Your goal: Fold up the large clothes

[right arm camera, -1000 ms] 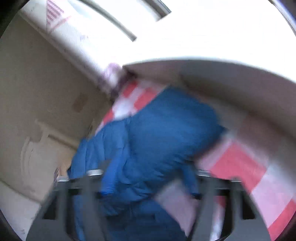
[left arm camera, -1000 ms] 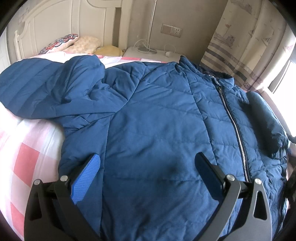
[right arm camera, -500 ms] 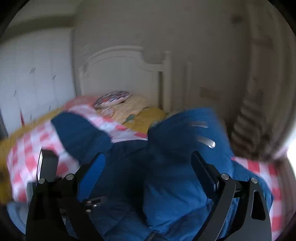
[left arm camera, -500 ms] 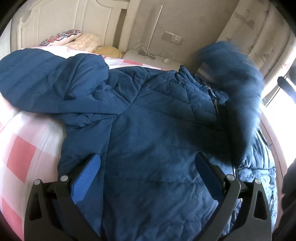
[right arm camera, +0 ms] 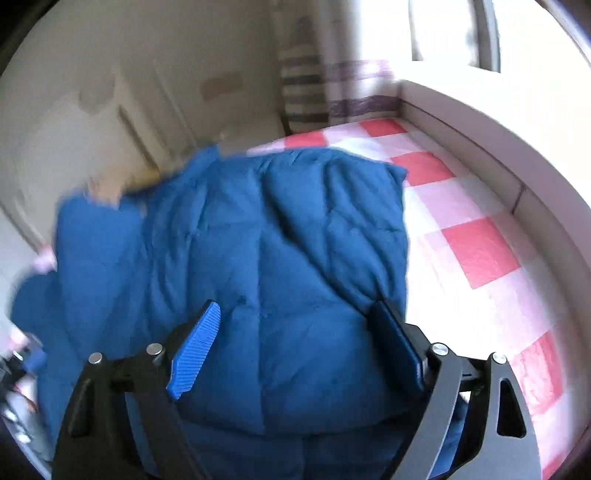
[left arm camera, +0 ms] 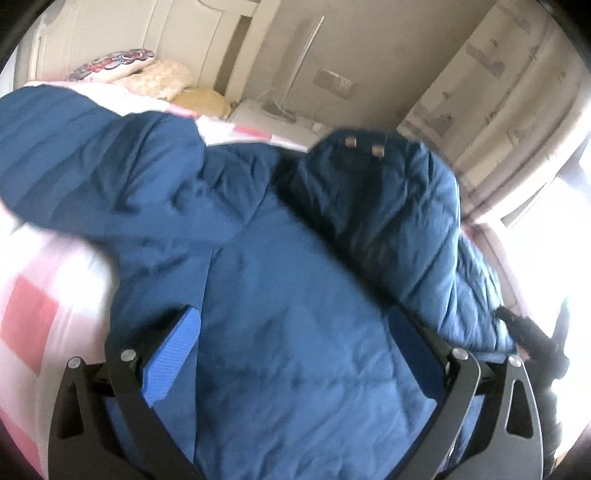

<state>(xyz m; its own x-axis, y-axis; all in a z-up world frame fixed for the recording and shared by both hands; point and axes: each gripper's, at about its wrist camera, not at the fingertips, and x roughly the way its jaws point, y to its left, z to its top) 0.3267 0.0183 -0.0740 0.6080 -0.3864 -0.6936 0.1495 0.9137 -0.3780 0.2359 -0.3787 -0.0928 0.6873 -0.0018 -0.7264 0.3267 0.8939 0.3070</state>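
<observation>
A big blue puffer jacket lies front up on the pink-and-white checked bed. One sleeve is folded across its chest, cuff snaps showing. The other sleeve spreads out to the left. My left gripper hovers open over the jacket's lower part and holds nothing. In the right wrist view, my right gripper stands wide over the jacket. Its jaws are closing. The fabric lies under and between them, and the pads do not press on it.
Pillows and a white headboard stand at the far end, with a nightstand and cables beside them. A curtain and a bright window are on the right. A white ledge borders the checked sheet.
The right-hand sleeve was swung up and over and now lies across the jacket's chest, covering the zipper. My right gripper let it go and opened. The left gripper barely moved.
</observation>
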